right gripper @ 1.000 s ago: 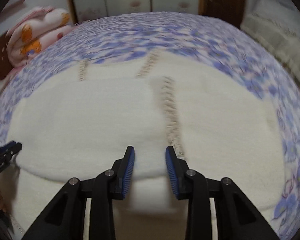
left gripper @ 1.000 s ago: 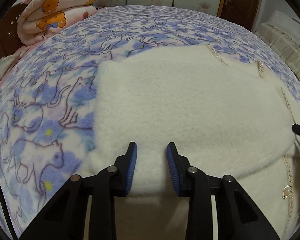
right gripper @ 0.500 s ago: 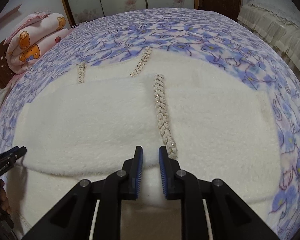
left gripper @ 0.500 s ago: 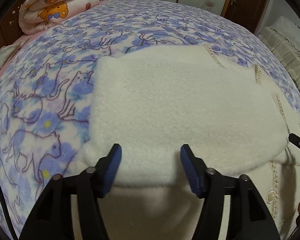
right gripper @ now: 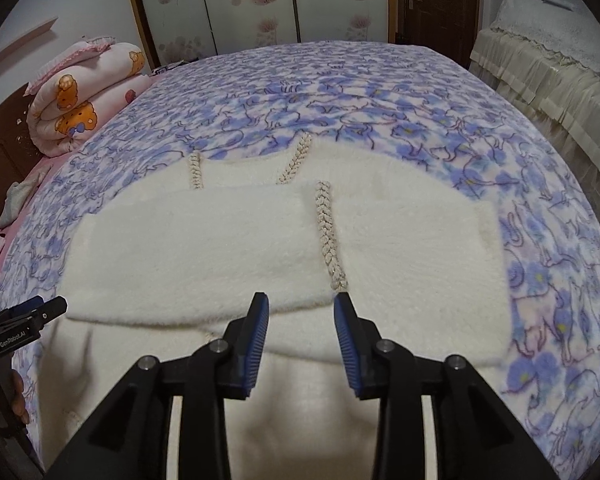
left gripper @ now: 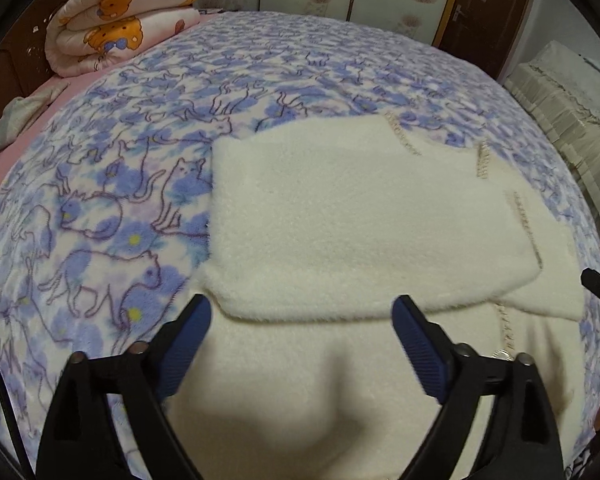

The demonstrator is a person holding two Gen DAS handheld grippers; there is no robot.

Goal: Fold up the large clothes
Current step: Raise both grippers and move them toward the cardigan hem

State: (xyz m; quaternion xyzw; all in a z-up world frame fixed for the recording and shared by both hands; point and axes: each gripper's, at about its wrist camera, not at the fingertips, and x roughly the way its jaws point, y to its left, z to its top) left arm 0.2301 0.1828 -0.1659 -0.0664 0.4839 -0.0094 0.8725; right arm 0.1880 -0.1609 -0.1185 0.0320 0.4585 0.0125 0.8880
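Currently the cream-white fleecy garment with braided gold trim [left gripper: 364,216] lies flat on the bed's fleece blanket printed with blue cats and flowers [left gripper: 112,216], roughly centred and nearer the camera side. One layer is folded over the rest; its edge runs across both views just beyond the fingertips. In the right wrist view a braided trim strip [right gripper: 329,236] runs down the folded layer toward the near edge, ending just beyond the gap between the fingers.

Left gripper [left gripper: 302,326]: jaws opening, blue-padded fingers [left gripper: 188,336] spread wide. Nothing between them; the pads touch no cloth and hang above the folded edge. The same tool shows at the left edge of the right wrist view [right gripper: 32,312].

Right gripper [right gripper: 302,320]: jaws opening, fingers [right gripper: 256,332] moderately apart, nothing clamped. Cloth lies below the gap, clear of the pads. Its tip appears at the right edge of the left wrist view [left gripper: 598,286].

Surroundings: rolled pink quilt with orange bear print [right gripper: 84,100] at the far left of the bed. Pale floral wardrobe panels [right gripper: 260,0] and a dark wooden door [right gripper: 436,0] behind. Cream fringed cover [right gripper: 552,72] on furniture to the right.
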